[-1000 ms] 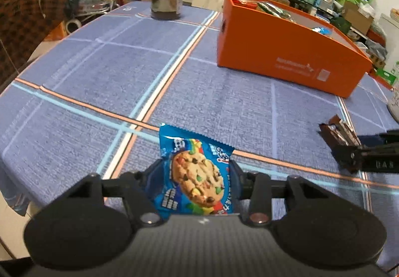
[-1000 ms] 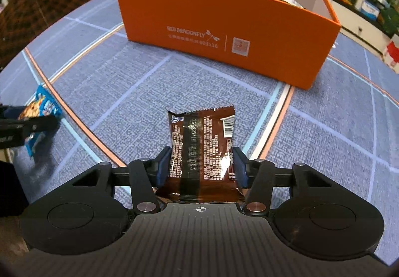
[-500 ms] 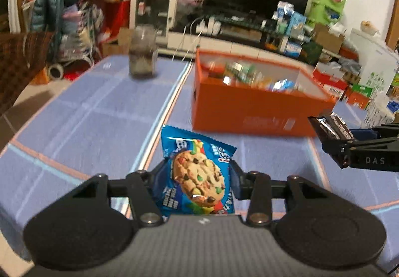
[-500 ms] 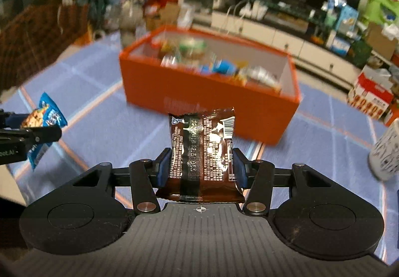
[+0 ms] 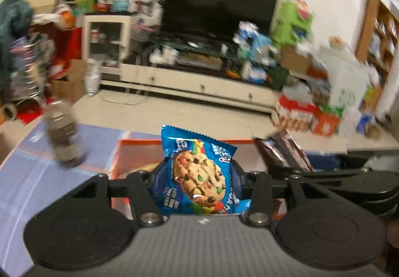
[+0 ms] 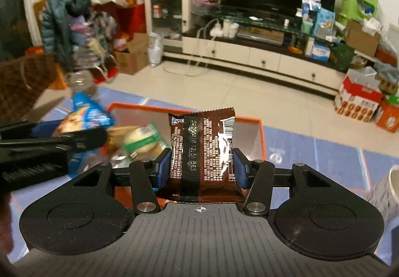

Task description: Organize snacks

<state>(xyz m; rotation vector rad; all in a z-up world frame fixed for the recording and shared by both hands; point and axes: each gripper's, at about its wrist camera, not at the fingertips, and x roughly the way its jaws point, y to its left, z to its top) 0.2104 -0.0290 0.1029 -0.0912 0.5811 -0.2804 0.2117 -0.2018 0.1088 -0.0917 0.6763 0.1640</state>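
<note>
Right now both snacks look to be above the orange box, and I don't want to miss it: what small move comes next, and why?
Probably let go. The blue cookie packet in the left gripper, whose fingers are already opening, and the brown foil packet in the right gripper both sit over the open orange cardboard box, which already holds other snacks, so releasing should drop them in.

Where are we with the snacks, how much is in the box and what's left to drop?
Done: several snacks already lie in the orange box. In hand: the left claw holds the blue cookie packet, its jaws opening slightly with the packet between them; the right claw grips the brown packet. Both hang above the box. Left: release both packets into it. No other loose snacks show on the table.
</note>
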